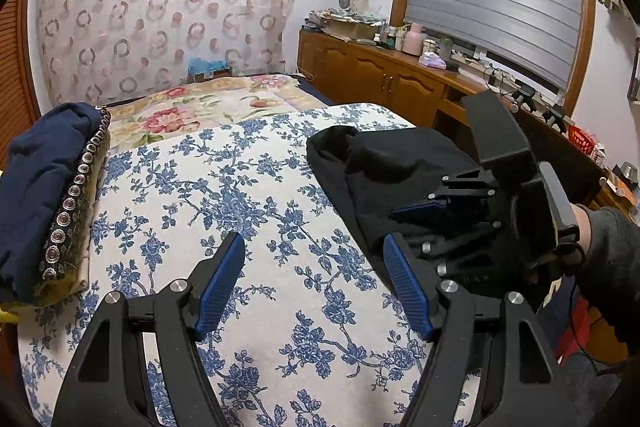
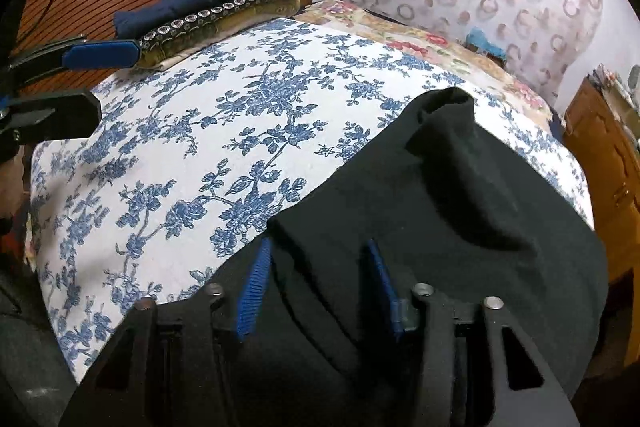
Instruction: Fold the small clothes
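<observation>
A crumpled black fabric garment (image 2: pixel 440 207) lies on the right part of the bed's white quilt with blue flower print (image 1: pixel 248 195). The right tongs (image 2: pixel 316 287) stand spread, one blue pad on either side of its near fold. The left tongs (image 1: pixel 312 287) hang released over bare quilt, the garment just beside them to the right.

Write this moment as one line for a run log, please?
stage: fold not started | left gripper: open, above floral bedspread | right gripper: open, at black garment edge | folded stack: bed's left
</observation>
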Demonstrator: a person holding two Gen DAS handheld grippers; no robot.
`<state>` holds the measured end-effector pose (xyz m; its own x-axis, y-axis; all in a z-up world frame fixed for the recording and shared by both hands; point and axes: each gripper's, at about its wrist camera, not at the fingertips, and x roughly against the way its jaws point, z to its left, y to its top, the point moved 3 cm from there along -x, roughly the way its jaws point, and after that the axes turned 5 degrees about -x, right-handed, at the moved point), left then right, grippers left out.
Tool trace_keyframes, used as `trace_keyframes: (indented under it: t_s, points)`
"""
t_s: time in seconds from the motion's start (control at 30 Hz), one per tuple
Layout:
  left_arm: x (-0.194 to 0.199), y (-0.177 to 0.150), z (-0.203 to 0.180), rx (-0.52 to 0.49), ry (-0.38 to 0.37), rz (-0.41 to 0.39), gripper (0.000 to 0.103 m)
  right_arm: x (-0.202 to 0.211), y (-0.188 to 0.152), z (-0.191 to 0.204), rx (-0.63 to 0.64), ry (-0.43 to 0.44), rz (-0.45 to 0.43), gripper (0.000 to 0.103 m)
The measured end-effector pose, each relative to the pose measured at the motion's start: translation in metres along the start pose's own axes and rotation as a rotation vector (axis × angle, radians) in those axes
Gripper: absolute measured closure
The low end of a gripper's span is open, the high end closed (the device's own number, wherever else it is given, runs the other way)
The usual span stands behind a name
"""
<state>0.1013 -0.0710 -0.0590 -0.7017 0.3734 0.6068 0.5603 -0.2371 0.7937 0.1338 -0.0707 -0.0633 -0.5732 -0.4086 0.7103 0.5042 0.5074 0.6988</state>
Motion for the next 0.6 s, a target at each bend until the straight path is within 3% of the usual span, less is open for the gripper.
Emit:
trace_keyframes:
  t_s: [0.1, 0.33, 0.5, 0.6]
  points:
    - [0.0, -0.001, -0.001, -0.002, 0.003, 0.002, 0.03, 0.007, -0.001, -0.002, 0.019, 0.011, -0.01, 0.094]
    - [-0.002, -0.004, -0.002, 0.006, -0.003, 0.002, 0.03, 0.075, 0.01, -0.041, -0.081, -0.046, -0.17, 0.096]
    - [-0.004, -0.004, -0.006, -0.003, -0.008, 0.007, 0.03, 0.106, 0.015, -0.09, -0.158, -0.174, -0.233, 0.096]
    - [-0.005, -0.004, -0.007, -0.001, -0.01, 0.009, 0.03, 0.101, 0.011, -0.13, -0.204, -0.267, -0.212, 0.096]
